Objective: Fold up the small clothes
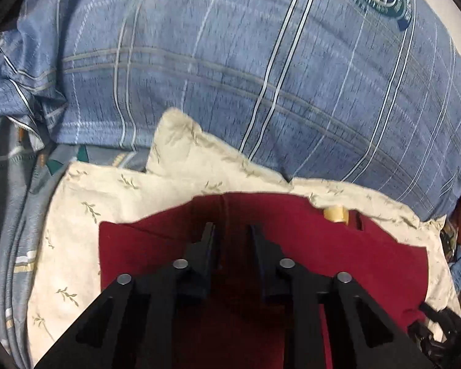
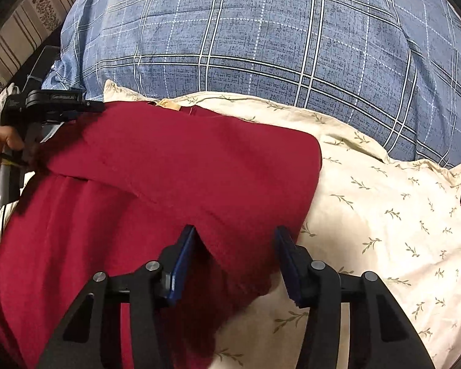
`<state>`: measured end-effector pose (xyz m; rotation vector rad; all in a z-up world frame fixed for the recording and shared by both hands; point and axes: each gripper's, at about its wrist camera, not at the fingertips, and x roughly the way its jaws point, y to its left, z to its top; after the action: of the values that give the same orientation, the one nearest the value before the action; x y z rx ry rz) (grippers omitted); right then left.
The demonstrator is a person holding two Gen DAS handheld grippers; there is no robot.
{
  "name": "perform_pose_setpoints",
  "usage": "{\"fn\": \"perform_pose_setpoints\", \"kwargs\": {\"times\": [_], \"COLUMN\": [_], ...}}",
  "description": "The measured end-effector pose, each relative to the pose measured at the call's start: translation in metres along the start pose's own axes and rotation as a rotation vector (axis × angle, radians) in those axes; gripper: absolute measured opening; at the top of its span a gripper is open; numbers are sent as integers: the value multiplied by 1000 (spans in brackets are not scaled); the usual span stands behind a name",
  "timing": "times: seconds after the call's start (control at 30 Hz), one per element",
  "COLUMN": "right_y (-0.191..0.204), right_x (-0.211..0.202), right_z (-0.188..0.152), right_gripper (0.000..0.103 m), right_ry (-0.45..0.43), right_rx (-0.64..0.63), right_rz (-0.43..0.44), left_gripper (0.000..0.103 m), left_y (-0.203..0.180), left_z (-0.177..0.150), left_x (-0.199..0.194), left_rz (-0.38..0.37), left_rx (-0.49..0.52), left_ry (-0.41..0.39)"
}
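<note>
Two grippers are set on one red garment [image 2: 156, 166], spread on a cream pillow [image 2: 384, 215] with a blue plaid pillow [image 2: 261, 46] at twelve o'clock. The left gripper [image 1: 230, 230] is pinched shut on its far edge; the right gripper [image 2: 235, 236], tilted steeply down, stands half spread astride the near fold. Both edges should be gripped before lifting, so the fold stays square.

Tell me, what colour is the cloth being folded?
Dark red garment, seen best in the right wrist view.
</note>
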<state>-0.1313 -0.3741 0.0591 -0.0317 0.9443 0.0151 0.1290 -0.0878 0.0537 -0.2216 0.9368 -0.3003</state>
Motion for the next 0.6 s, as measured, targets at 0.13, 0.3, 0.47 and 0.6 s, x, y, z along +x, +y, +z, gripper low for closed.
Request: {"fn": "perform_pose_setpoints", "kwargs": {"times": [0.13, 0.3, 0.47, 0.6], "right_y": [-4, -5, -6, -4], "right_x": [-6, -31, -12, -23], "right_z": [3, 5, -5, -2], "right_gripper": [10, 9, 15, 32], "right_ry": [-33, -96, 0, 44], "right_rx": [29, 31, 50, 49], "right_rz": [-7, -23, 14, 72], "left_gripper": [12, 11, 12, 18], "left_y": [-5, 8, 23, 19], "left_z": [1, -23, -64, -67], "left_x": [-34, -85, -65, -60], "left_rz": [-72, -95, -5, 8], "left_rx": [17, 34, 30, 50], "left_ry": [-33, -61, -3, -28]}}
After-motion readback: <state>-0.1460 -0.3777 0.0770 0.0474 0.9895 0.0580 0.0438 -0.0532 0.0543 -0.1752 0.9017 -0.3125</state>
